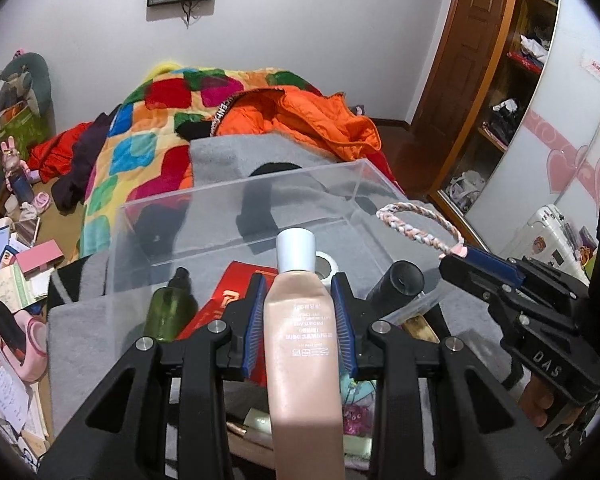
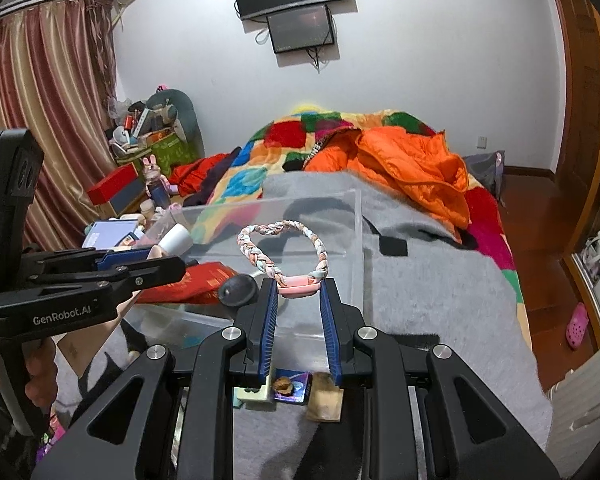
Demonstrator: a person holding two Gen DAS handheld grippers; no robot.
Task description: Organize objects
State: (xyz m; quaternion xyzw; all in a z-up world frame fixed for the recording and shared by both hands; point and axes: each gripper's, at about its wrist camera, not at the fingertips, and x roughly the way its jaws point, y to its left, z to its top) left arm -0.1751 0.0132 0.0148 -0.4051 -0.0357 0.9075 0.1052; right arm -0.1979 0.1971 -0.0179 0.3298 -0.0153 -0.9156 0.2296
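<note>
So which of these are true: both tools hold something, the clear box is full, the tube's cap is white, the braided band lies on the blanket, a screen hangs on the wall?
1. Both tools hold something. True: the left gripper grips a pink tube; the right gripper grips a braided band.
2. The clear box is full. False: nothing shows inside.
3. The tube's cap is white. True.
4. The band lies on the grey blanket. False: it is held up in the fingers.
5. A screen hangs on the wall. True.

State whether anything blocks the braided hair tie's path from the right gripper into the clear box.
Nothing visible does. The right gripper holds the braided hair tie just before the clear box, whose top is open.
</note>
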